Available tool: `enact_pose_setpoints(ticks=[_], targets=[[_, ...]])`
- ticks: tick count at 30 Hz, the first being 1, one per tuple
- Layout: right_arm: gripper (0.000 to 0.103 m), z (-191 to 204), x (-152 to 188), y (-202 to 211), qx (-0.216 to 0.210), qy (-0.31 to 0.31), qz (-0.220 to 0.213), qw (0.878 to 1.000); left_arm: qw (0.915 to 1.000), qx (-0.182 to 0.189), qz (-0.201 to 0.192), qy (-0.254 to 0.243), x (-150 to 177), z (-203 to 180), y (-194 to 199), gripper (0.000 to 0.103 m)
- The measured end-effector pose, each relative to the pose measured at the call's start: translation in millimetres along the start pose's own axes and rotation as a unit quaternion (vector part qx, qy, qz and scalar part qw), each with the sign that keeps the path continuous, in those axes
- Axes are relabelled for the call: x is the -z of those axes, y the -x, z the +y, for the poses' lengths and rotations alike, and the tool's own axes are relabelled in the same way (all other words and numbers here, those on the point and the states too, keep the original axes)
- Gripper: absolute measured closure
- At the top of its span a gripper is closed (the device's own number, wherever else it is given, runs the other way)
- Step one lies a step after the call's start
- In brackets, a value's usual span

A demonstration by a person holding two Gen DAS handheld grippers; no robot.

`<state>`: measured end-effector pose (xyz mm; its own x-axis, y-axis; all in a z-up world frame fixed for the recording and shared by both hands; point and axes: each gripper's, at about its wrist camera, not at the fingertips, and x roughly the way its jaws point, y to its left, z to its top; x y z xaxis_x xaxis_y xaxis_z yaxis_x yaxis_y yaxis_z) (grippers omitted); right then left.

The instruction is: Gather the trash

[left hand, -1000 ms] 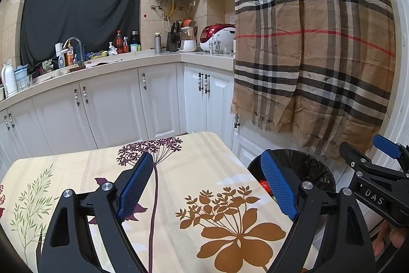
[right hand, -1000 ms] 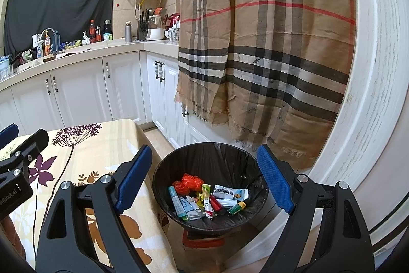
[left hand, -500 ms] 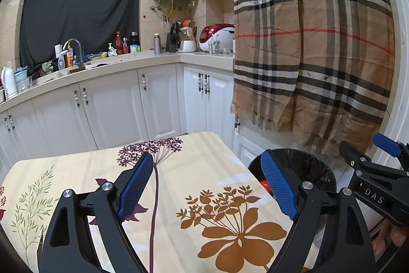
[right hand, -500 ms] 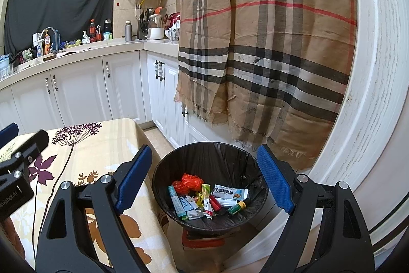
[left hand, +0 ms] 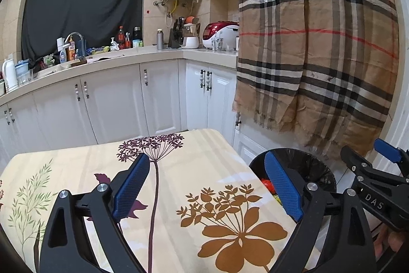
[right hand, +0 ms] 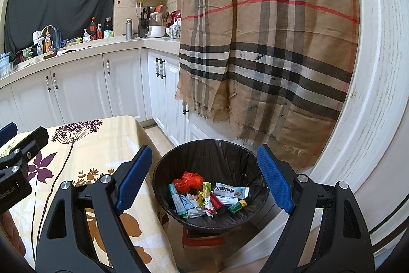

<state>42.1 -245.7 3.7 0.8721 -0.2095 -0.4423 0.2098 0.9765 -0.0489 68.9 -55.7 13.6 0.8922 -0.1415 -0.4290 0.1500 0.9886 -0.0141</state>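
A black-lined trash bin stands on the floor by the table's right edge. Several wrappers, small boxes and a red crumpled piece lie in it. My right gripper hangs open above the bin with nothing between its blue pads. My left gripper is over the floral tablecloth; its jaws are opening and nothing is between them. The bin shows partly behind the left gripper's right finger. Each gripper appears at the edge of the other's view.
A plaid scarf hangs just behind the bin, over white cabinets. A white curved wall or door frame stands close on the right. A kitchen counter with bottles and appliances runs along the back.
The left gripper's jaws have spread a little wider. Both hands and the bin's contents stay where they were.
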Motion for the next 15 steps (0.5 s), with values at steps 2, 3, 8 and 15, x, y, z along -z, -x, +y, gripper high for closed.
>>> enact_pose_setpoints(ticks=[2, 3, 8, 15], targets=[[0.021, 0.3, -0.4, 0.1, 0.000, 0.000, 0.000, 1.000, 1.0000, 0.008, 0.004, 0.003, 0.0, 1.6, -0.2, 0.014], [0.021, 1.2, -0.1, 0.1, 0.001, 0.000, 0.001, 1.000, 1.0000, 0.007, 0.005, 0.003, -0.2, 2.4, -0.1, 0.014], [0.021, 4.7, 0.8, 0.2, -0.002, 0.001, 0.001, 1.000, 0.9998, -0.019, 0.004, -0.004, 0.8, 8.5, -0.5, 0.014], [0.016, 24.7, 1.0, -0.6, -0.022, 0.010, 0.003, 1.000, 0.9969, -0.071, 0.031, -0.008, 11.8, 40.0, -5.6, 0.014]])
